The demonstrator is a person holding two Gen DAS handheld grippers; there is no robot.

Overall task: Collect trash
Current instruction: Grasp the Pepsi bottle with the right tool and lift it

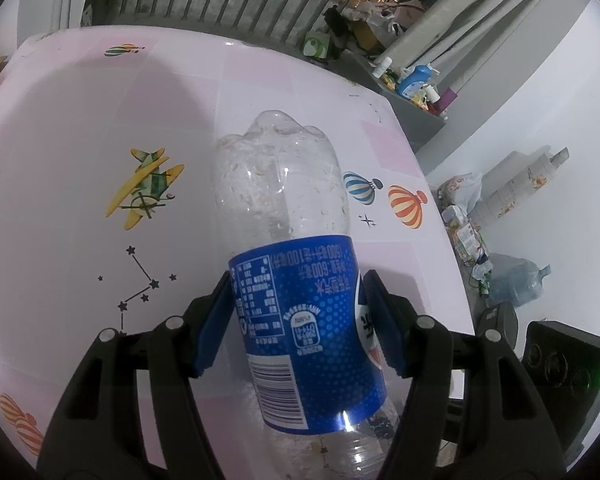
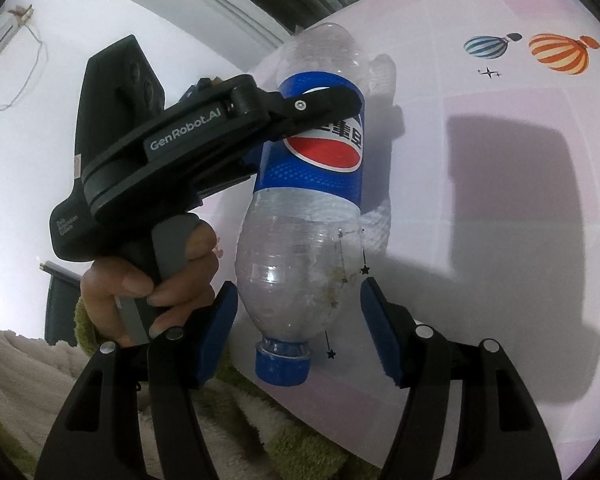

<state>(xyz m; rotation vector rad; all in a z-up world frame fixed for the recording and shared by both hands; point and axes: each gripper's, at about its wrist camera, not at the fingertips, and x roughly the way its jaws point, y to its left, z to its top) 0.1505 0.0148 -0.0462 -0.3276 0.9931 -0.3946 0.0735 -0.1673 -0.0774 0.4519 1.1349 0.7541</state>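
— Where was the bottle?
— Over the pink table (image 1: 80, 128), your left gripper (image 1: 300, 320) clamped the empty Pepsi bottle (image 1: 296, 280) at its blue label.
— And my right gripper (image 2: 298, 332)?
— Its pads flanked the bottle's shoulder above the blue cap (image 2: 282, 364); contact unclear.

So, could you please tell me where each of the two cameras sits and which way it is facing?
Left wrist: sits on the left claw, looking down over the pink table; its blue pads clamp the bottle at the label.
Right wrist: sits on the right claw, looking across at the left claw and the hand holding it; its own pads flank the bottle's neck without clearly pressing.
Shared: the bottle, the left claw, the table and its balloon prints.
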